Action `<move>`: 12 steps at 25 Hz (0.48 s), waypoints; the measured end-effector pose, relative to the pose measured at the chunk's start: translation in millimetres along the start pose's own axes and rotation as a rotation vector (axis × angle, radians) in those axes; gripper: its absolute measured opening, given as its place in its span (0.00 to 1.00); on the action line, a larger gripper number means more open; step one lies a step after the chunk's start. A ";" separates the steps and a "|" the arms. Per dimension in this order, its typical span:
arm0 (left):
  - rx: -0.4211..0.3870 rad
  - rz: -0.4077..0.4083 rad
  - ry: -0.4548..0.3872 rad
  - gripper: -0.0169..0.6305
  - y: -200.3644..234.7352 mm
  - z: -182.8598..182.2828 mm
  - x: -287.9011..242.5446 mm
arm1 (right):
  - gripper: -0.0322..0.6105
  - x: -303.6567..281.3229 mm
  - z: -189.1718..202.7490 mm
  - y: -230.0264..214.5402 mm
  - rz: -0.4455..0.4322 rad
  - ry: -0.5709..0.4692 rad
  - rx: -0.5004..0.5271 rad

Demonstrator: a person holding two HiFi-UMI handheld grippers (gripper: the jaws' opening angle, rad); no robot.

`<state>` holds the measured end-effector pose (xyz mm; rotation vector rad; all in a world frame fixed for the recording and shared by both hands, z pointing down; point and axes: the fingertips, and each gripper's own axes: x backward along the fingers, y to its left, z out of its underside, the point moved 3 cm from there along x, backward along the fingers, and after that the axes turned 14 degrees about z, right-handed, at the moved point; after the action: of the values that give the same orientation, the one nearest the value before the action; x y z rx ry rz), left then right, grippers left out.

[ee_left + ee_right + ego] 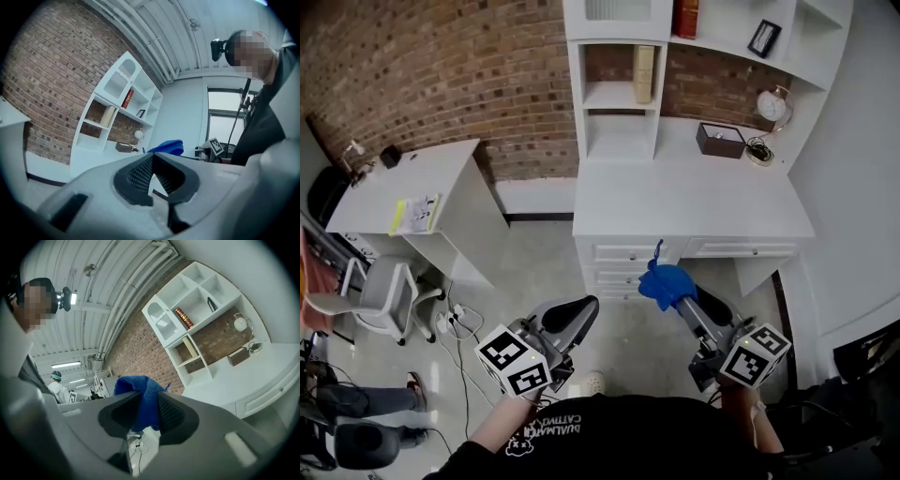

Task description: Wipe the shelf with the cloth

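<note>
Two jaws of the right gripper (146,408) pinch the soft, light, blue terry cloth (135,386), bunched between and above them; best gripped by its bulk. Left gripper (151,158) jaws meet, empty; the white wooden shelf unit (619,141) stands well ahead

Your right hand-held gripper (686,302) pinches a crumpled blue cloth (666,281), held above the grey floor (534,272) just in front of the white table (694,202) and its drawers. Your left hand-held gripper (579,311) hangs beside it, jaws together, nothing in them. A white shelf unit (619,98) rises at the table's back against a red brick wall (441,66). Right rear of the table top: a dark brown open box (719,141), with a round white clock (773,106) near it. A tan book (644,73) stands upright in a middle shelf bay.
</note>
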<state>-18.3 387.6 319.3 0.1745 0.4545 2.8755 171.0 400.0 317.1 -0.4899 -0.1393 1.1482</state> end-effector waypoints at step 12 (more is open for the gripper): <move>-0.053 0.061 0.033 0.02 119.2 -49.5 36.3 | 0.23 -134.3 -20.7 14.0 0.063 -0.076 0.031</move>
<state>-85.0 271.5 313.2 0.1342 0.3844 2.9506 110.9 277.5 311.4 -0.4261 -0.1732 1.2297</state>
